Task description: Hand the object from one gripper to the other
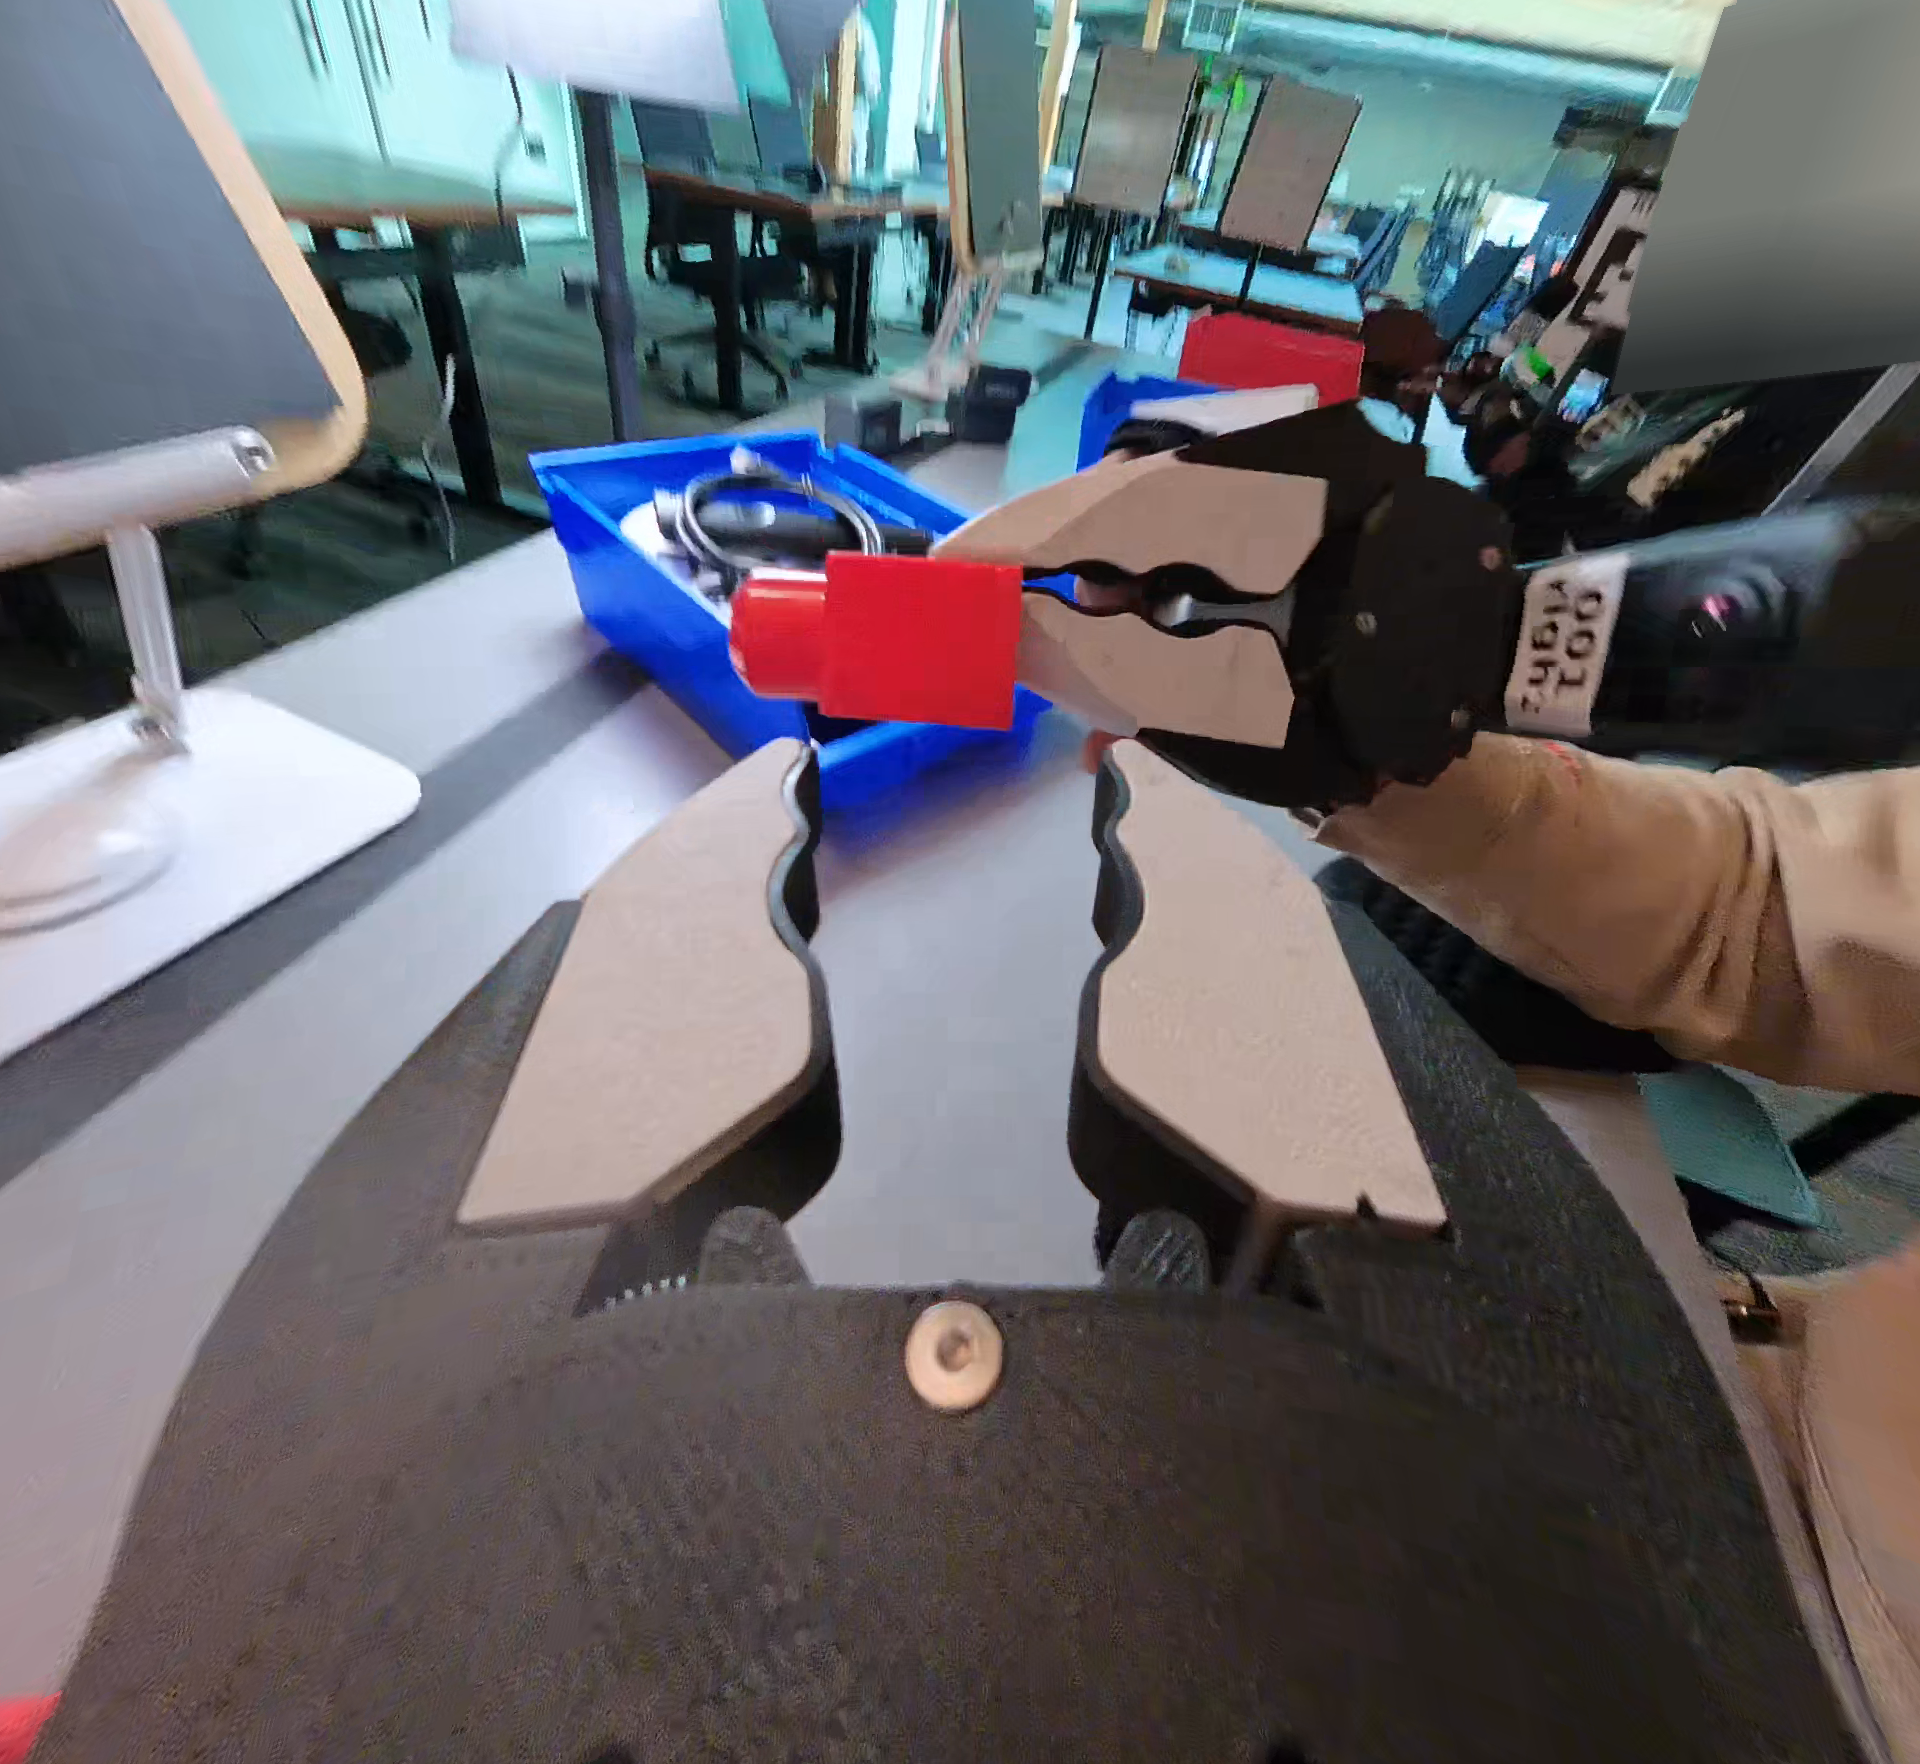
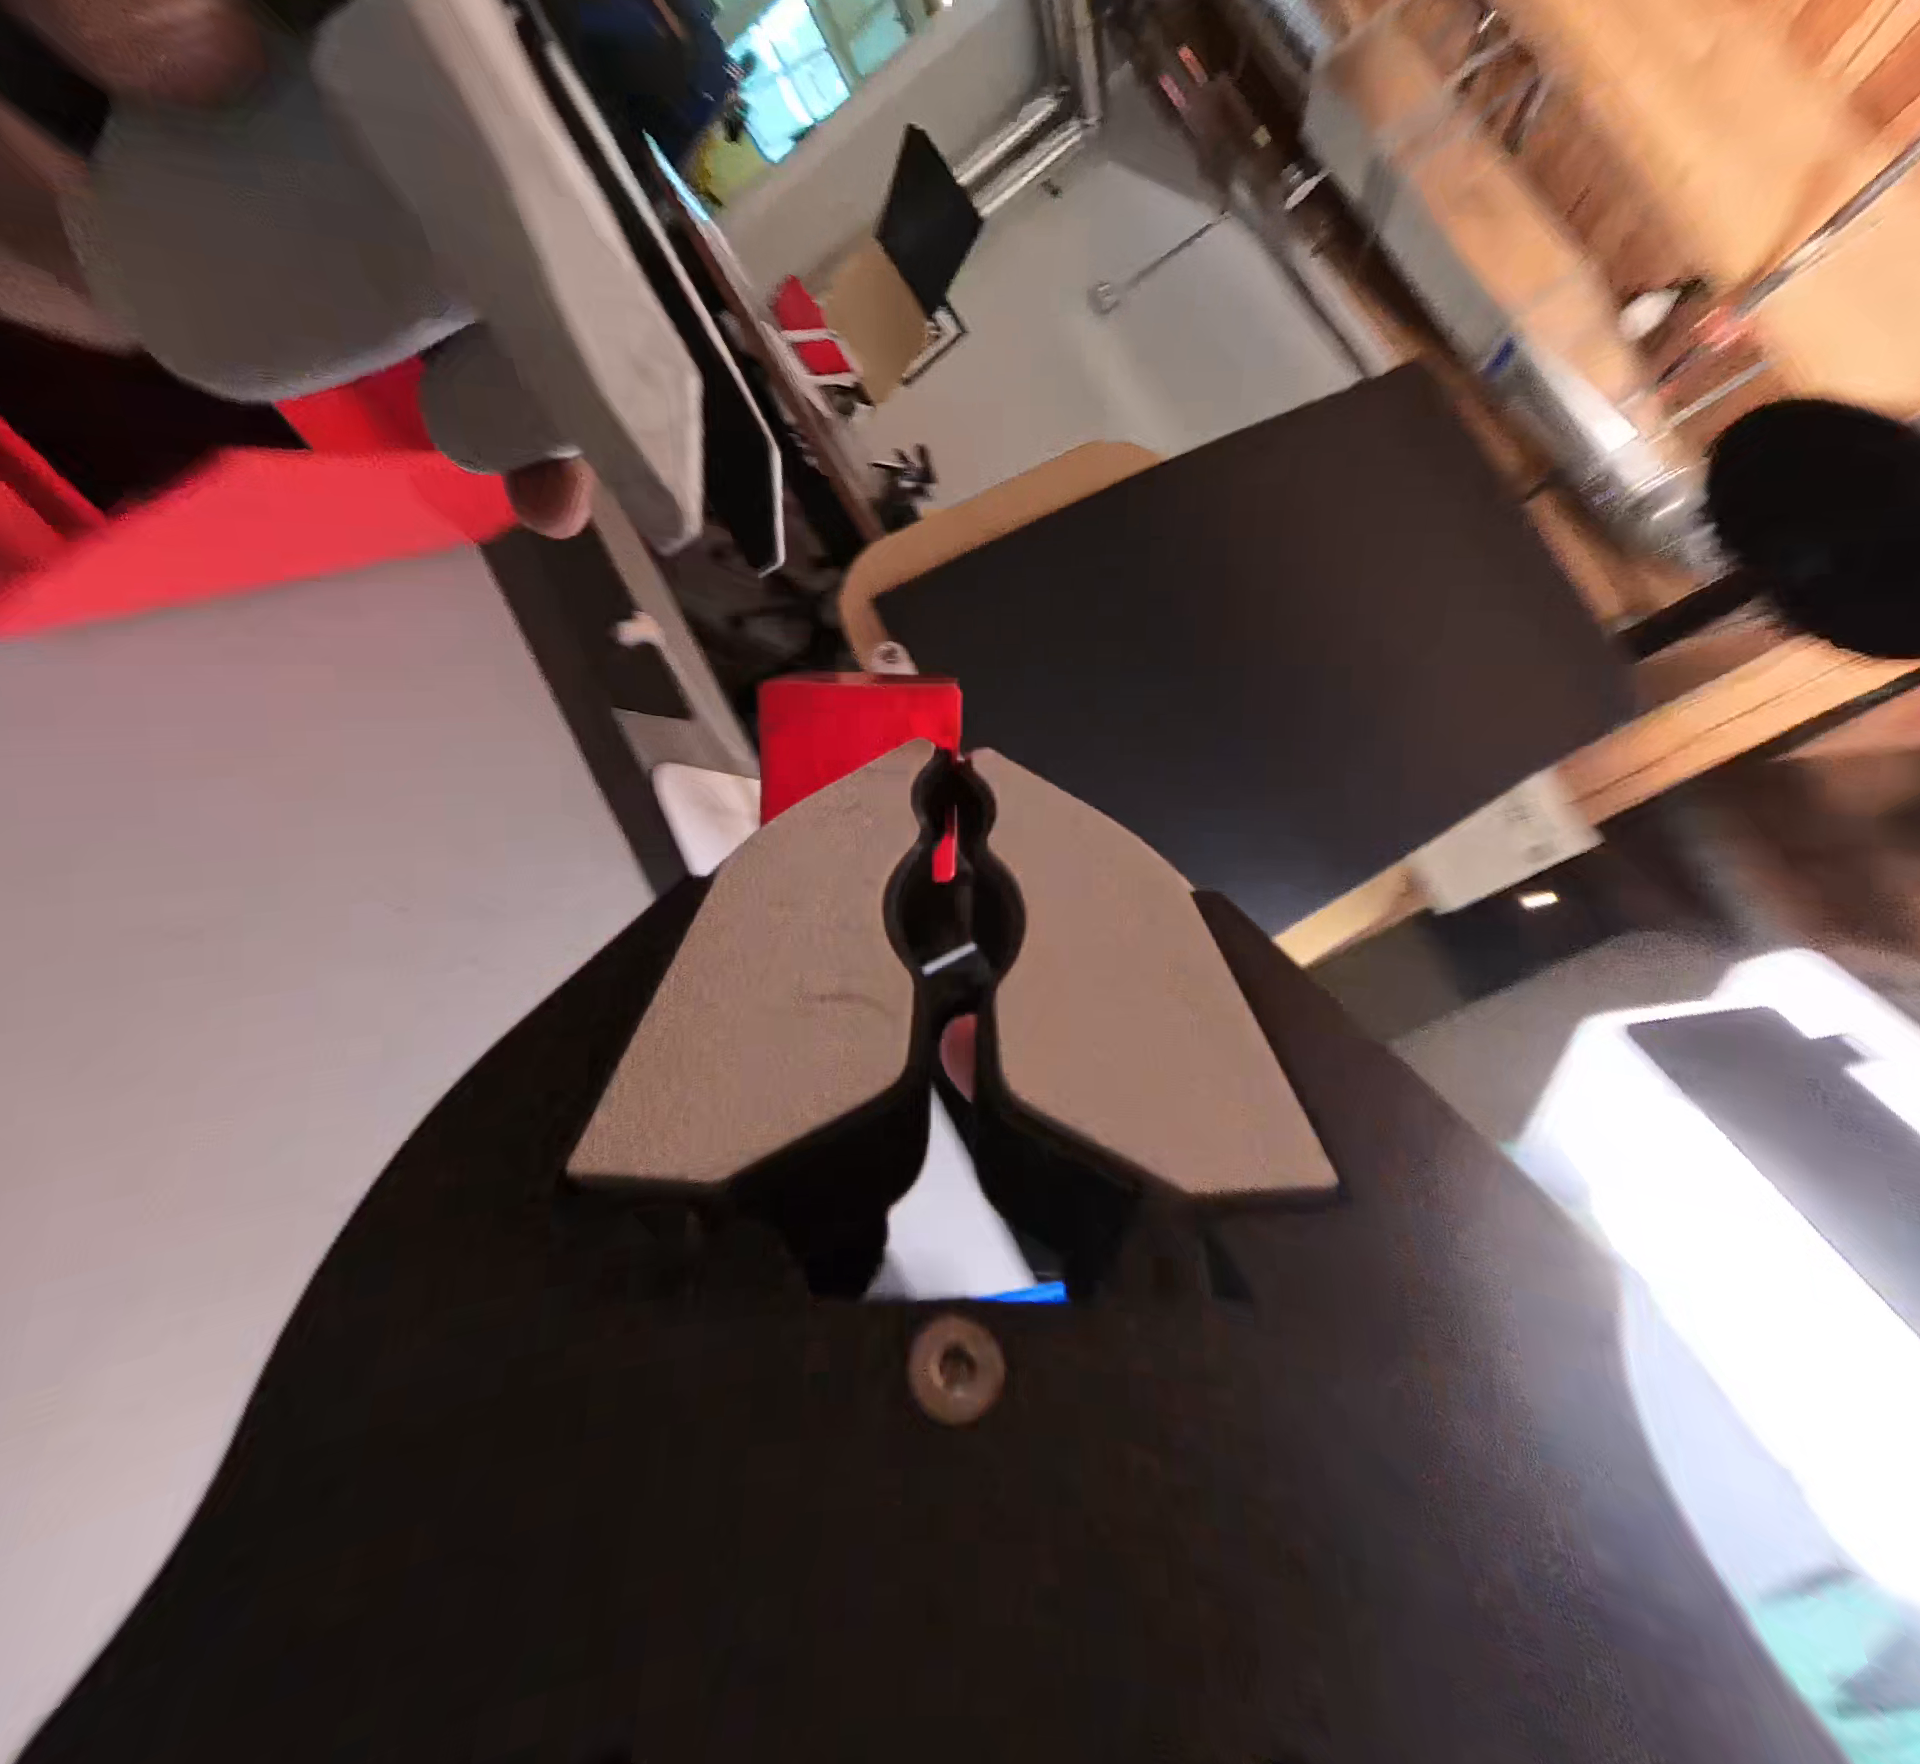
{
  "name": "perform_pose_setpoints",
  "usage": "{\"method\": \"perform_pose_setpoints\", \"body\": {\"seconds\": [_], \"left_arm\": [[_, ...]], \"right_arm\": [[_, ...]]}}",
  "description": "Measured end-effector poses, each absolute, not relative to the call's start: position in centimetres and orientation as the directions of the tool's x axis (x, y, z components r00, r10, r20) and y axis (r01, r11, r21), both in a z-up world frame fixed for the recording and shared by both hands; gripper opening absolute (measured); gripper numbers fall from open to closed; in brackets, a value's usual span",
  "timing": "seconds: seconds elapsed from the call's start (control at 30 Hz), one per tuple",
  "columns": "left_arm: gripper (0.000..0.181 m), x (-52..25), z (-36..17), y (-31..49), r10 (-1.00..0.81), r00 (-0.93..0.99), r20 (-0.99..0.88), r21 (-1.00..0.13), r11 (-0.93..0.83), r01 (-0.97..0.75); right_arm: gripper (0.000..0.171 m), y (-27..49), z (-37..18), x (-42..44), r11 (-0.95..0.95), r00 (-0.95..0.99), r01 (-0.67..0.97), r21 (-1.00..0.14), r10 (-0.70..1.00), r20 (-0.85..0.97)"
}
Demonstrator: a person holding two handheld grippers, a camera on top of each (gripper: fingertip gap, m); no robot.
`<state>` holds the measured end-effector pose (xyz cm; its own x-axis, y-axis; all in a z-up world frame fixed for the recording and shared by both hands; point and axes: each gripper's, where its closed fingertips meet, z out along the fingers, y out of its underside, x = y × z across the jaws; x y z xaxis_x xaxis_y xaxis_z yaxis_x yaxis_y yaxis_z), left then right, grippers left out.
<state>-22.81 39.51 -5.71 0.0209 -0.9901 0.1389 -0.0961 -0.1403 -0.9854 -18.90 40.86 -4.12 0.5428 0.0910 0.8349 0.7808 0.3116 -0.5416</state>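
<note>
The object is a red plastic piece (image 1: 894, 639), a flat block with a round cap on its left end. My right gripper (image 1: 1023, 639) comes in from the right in the left wrist view and is shut on the block's right edge, holding it in the air above the table. In the right wrist view the red piece (image 2: 857, 738) sticks out past my shut right gripper (image 2: 954, 756). My left gripper (image 1: 951, 769) is open and empty, just below and in front of the red piece, not touching it.
A blue bin (image 1: 665, 602) with black cables stands on the grey table (image 1: 416, 675) behind the red piece. A monitor on a white stand (image 1: 156, 779) is at the left. A second blue bin (image 1: 1132, 395) and a red box (image 1: 1268, 358) sit farther back.
</note>
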Motion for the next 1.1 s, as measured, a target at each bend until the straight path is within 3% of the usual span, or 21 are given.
{"method": "perform_pose_setpoints", "body": {"seconds": [0.13,0.27,0.33,0.43,0.53,0.63,0.77,0.83,0.9,0.97,1.0,1.1], "left_arm": [[0.037,-22.1,-7.7,40.6,-0.988,0.142,0.063,-0.984,-0.085,-0.158],[0.016,-22.0,-8.4,41.5,-0.960,0.251,-0.121,-0.975,0.069,-0.210],[0.003,-22.0,-8.7,42.1,-0.915,0.313,-0.254,-0.953,0.182,-0.242],[0.001,-22.1,-9.3,43.1,-0.862,0.364,-0.353,-0.927,0.270,-0.261],[0.001,-22.8,-8.8,43.7,-0.919,0.322,-0.226,-0.971,0.186,-0.151],[0.001,-23.5,-7.4,41.4,-0.998,0.042,-0.049,-0.999,0.048,-0.024],[0.001,-25.0,-6.2,37.5,-0.958,-0.285,0.016,-1.000,-0.019,0.008],[0.001,-25.1,-6.2,36.3,-0.937,-0.349,0.012,-1.000,-0.012,-0.002],[0.003,-25.0,-6.2,35.7,-0.927,-0.374,0.014,-1.000,-0.017,0.006],[0.005,-24.9,-5.9,36.7,-0.943,-0.329,0.053,-0.998,-0.059,0.007],[0.015,-24.9,-5.8,37.6,-0.954,-0.289,0.083,-0.996,-0.087,0.001],[0.031,-25.2,-5.5,39.3,-0.937,-0.251,0.244,-0.969,-0.248,-0.017]], "right_arm": [[0.000,40.9,-5.4,-20.8,0.303,0.351,0.897,-0.322,-0.046,0.935],[0.001,41.5,-6.2,-21.3,0.176,0.275,0.951,-0.255,-0.100,0.956],[0.003,41.6,-6.6,-21.8,0.141,0.291,0.950,-0.278,-0.088,0.953],[0.001,41.0,-7.1,-23.5,0.179,0.366,0.915,-0.361,0.002,0.931],[0.018,39.6,-5.5,-24.6,0.281,0.615,0.695,-0.662,0.244,0.750],[0.038,38.0,-3.3,-23.9,0.306,0.694,0.402,-0.863,0.514,0.505],[0.067,36.3,-5.9,-22.8,0.228,0.515,0.350,-0.909,0.763,0.390],[0.064,35.1,-6.5,-24.2,0.214,0.437,0.302,-0.929,0.835,0.334],[0.041,34.4,-6.0,-25.8,0.256,0.413,0.258,-0.932,0.842,0.346],[0.040,34.8,-5.8,-25.8,0.267,0.446,0.290,-0.919,0.812,0.376],[0.039,35.4,-5.8,-25.3,0.288,0.474,0.347,-0.893,0.767,0.432],[0.039,37.0,-4.8,-23.1,0.384,0.539,0.540,-0.749,0.527,0.658]]}}
